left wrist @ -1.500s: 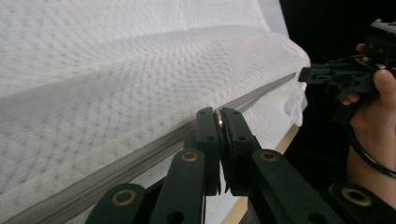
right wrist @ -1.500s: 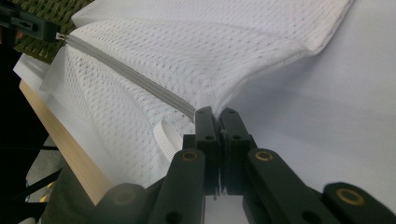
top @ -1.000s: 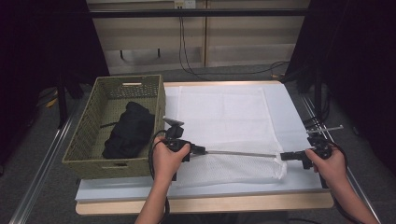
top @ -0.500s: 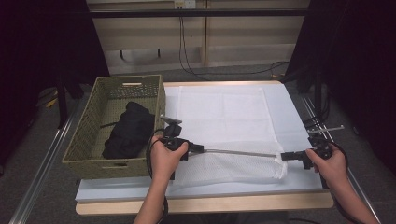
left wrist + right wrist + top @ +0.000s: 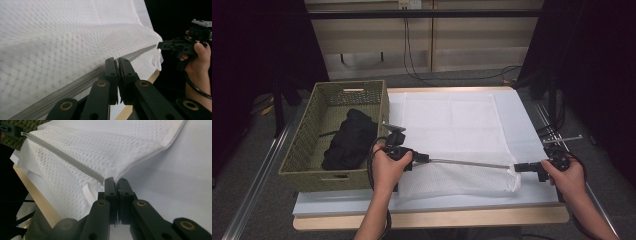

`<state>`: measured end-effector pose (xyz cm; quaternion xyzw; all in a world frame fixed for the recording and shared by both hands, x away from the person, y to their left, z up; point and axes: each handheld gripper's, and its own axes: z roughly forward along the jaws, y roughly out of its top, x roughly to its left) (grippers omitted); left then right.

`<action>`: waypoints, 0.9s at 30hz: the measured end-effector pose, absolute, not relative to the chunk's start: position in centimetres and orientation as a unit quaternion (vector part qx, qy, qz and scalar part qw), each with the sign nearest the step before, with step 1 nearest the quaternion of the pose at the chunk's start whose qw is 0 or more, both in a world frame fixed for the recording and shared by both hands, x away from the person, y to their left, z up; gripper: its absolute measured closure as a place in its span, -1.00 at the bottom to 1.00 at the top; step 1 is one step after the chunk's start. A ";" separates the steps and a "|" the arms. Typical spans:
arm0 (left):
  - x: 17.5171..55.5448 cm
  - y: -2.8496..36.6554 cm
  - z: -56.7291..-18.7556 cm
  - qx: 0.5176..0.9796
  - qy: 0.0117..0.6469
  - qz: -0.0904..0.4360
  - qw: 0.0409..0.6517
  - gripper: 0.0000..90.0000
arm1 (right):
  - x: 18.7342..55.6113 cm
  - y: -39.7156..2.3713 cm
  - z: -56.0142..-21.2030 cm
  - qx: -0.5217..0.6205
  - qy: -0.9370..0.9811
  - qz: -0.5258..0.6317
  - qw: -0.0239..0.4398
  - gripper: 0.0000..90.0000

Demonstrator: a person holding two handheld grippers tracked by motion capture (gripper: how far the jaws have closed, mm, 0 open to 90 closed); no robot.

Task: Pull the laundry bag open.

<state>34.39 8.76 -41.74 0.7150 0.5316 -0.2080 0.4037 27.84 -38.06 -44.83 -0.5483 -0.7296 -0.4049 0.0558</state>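
The white mesh bag (image 5: 457,145) lies on the table (image 5: 532,130), its zipper edge (image 5: 467,163) lifted taut. The left gripper (image 5: 421,158) and right gripper (image 5: 518,167) each pinch one end of it, jaws pressed together. Dark cloth (image 5: 349,137), perhaps clothing, sits in the basket (image 5: 307,145).

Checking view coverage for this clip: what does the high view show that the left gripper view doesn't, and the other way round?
High view alone: the woven basket holding a black garment, and the left gripper. Left gripper view alone: its own jaws shut on the grey zipper, and the mesh weave up close. Both: the white mesh bag, stretched along its zipper edge, and the right gripper at the far end.
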 end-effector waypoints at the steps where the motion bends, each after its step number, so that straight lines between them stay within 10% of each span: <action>1: 34.4 8.9 -41.7 0.713 0.530 -0.214 0.406 0.93 | 27.8 -38.1 -44.8 -0.550 -0.728 -0.405 0.056 0.97; 27: 34.4 10.6 -41.1 0.704 0.541 -0.199 0.415 0.93 | 27.9 -38.3 -45.0 -0.553 -0.727 -0.403 0.058 0.96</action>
